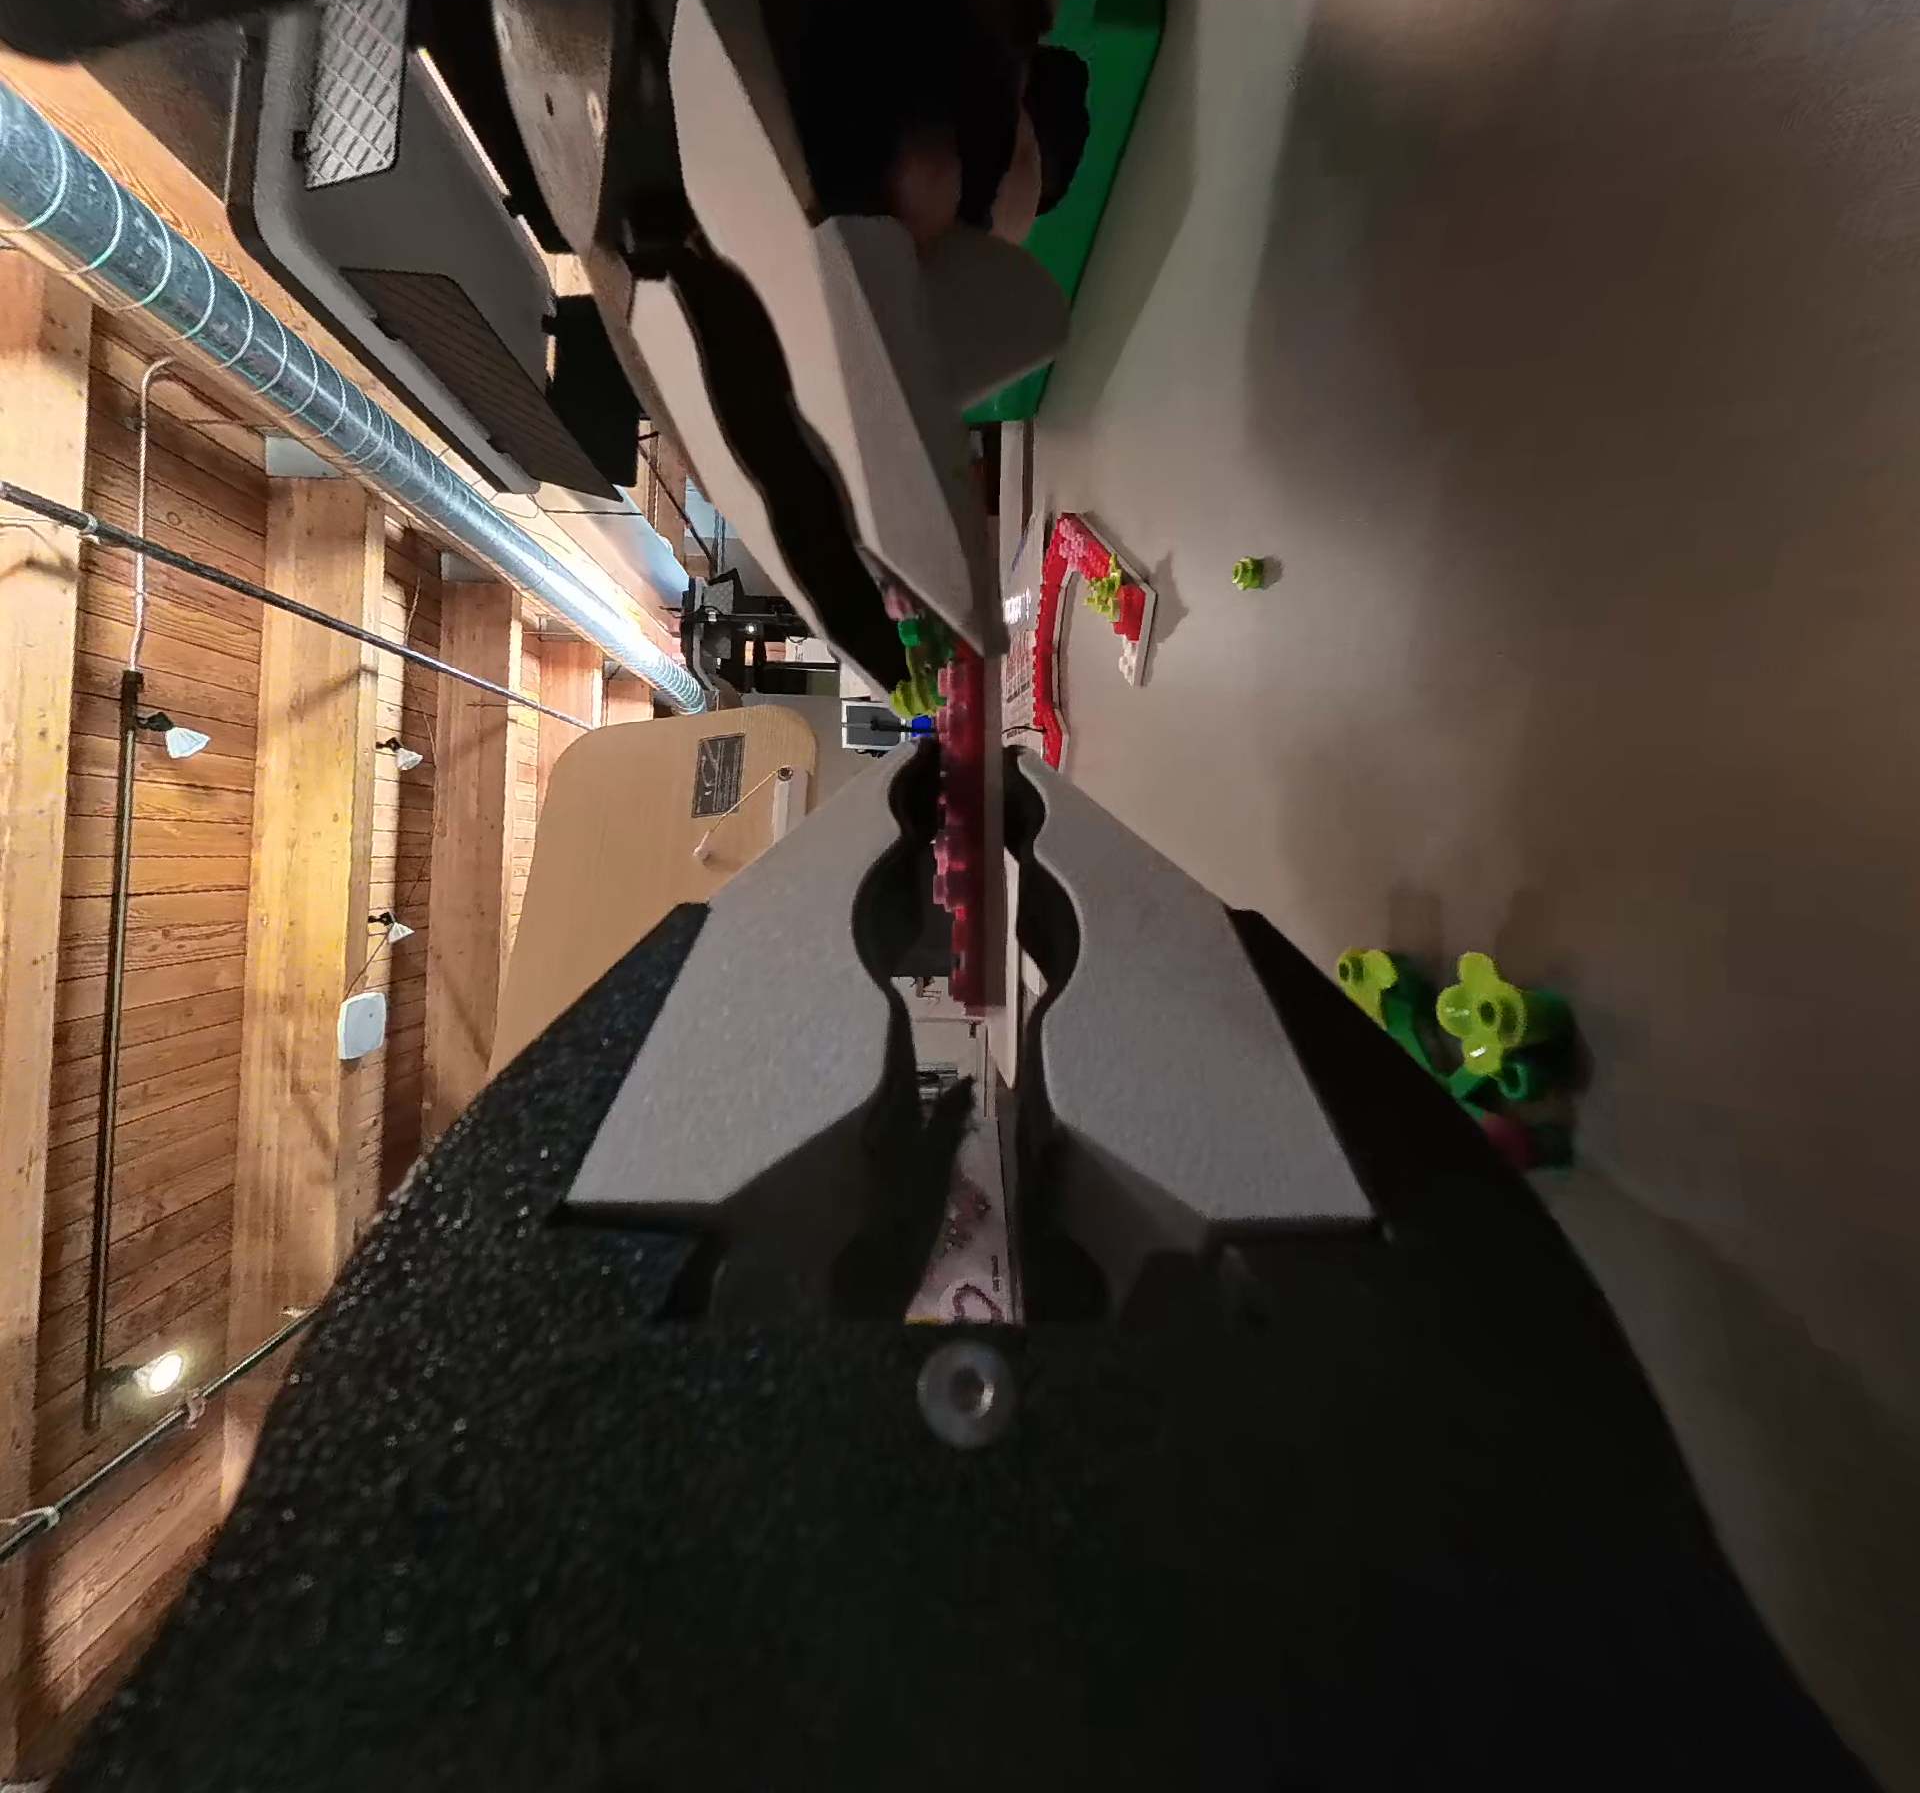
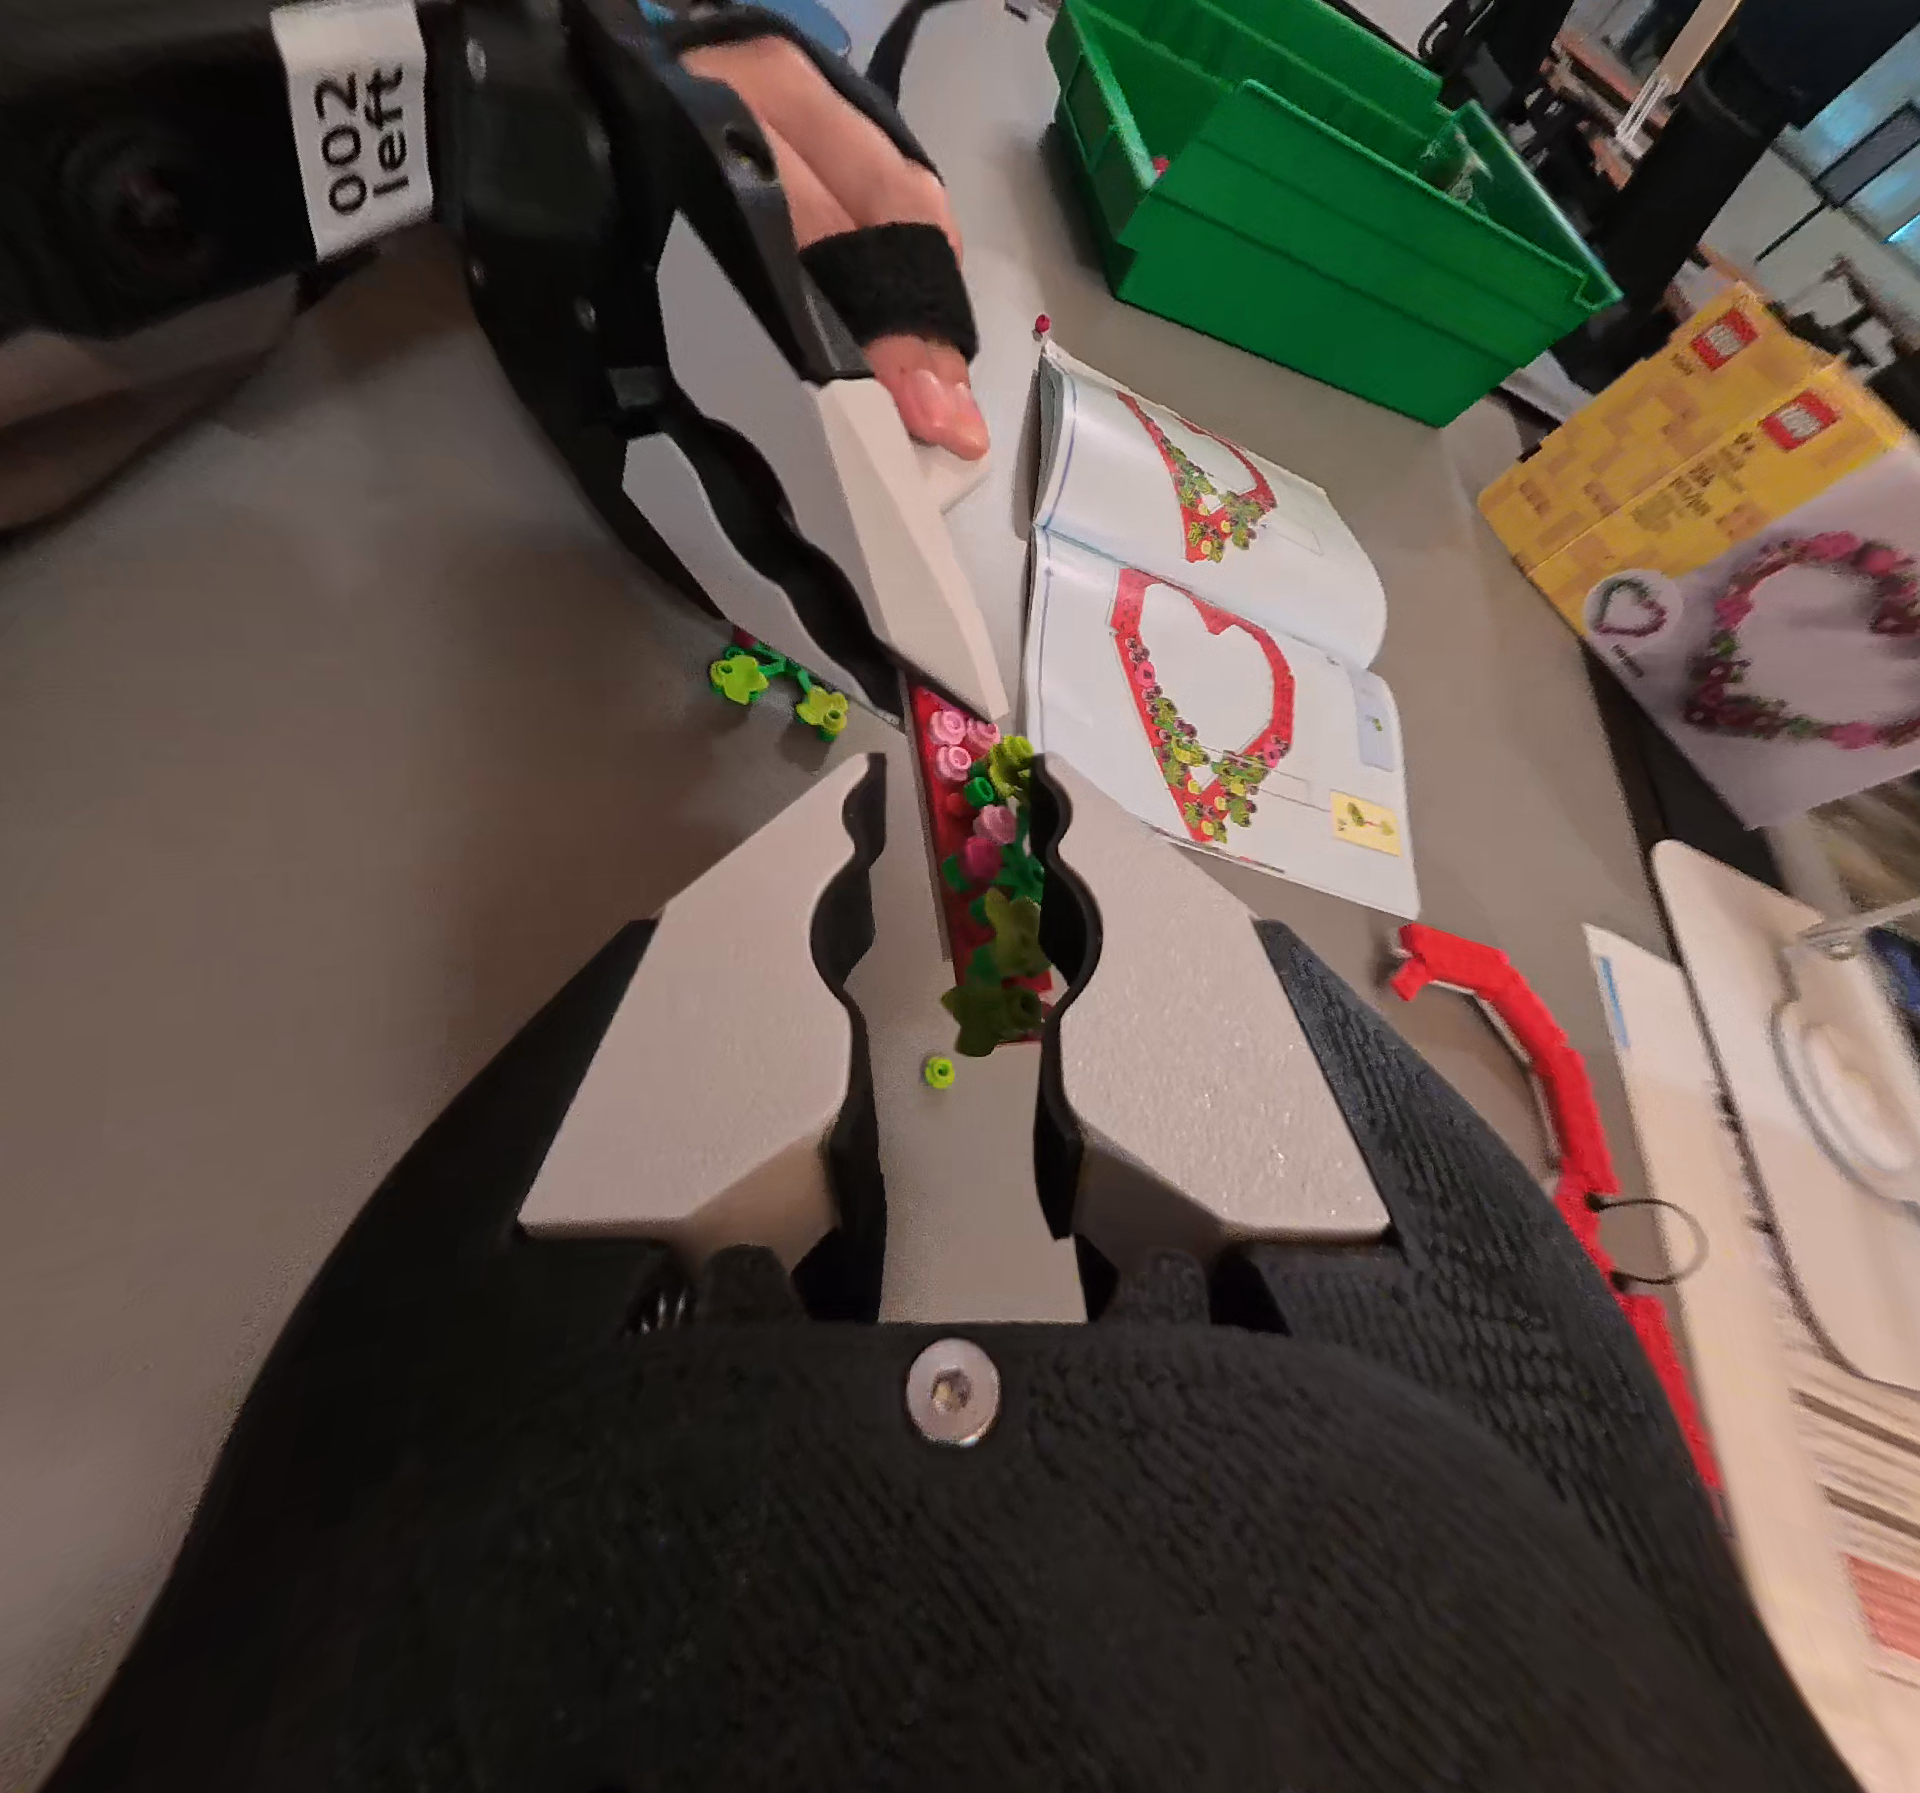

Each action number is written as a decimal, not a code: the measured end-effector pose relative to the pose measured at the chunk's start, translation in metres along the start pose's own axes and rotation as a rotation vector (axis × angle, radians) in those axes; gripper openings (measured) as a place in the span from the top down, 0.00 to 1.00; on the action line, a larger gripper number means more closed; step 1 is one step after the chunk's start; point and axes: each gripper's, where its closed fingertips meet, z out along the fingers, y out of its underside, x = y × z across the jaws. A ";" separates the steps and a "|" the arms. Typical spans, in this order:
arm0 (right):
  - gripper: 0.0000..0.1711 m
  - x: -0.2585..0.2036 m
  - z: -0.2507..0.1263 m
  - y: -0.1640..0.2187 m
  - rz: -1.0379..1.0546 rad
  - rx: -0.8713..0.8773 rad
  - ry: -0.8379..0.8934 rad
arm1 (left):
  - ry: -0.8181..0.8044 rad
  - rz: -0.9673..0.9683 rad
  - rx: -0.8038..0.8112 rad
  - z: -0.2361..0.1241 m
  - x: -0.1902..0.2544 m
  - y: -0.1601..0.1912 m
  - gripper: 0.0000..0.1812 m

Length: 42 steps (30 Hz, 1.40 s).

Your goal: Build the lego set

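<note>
A red lego strip point(image 2: 940, 839) with pink flowers and green leaves is held up over the grey table point(image 2: 364, 808) between both grippers. My left gripper point(image 1: 966, 756) is shut on one end of the strip point(image 1: 961, 850), which I see edge-on there. It comes in from the upper left in the right wrist view point(image 2: 956, 694). My right gripper point(image 2: 961, 767) is closed around the strip's flowered part, and its right finger touches the leaves. In the left wrist view it point(image 1: 951, 642) comes from above onto the green flowers.
On the table lie an open instruction booklet point(image 2: 1195, 621), a green bin point(image 2: 1299, 205), yellow set boxes point(image 2: 1683, 455), a curved red heart half point(image 2: 1538, 1068), loose leaf pieces point(image 2: 779, 683) and a lime stud point(image 2: 938, 1071). White papers and a tray lie at the right edge.
</note>
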 end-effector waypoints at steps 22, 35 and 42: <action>0.88 0.010 0.006 -0.003 -0.465 -0.100 0.291 | 0.001 -0.166 0.045 -0.004 -0.009 0.002 0.96; 0.90 0.010 0.006 -0.004 -0.481 -0.136 0.318 | 0.008 -0.193 0.051 -0.005 -0.011 0.002 0.96; 0.90 0.009 0.007 -0.002 -0.446 -0.148 0.302 | 0.018 -0.196 0.050 -0.005 -0.009 0.002 0.96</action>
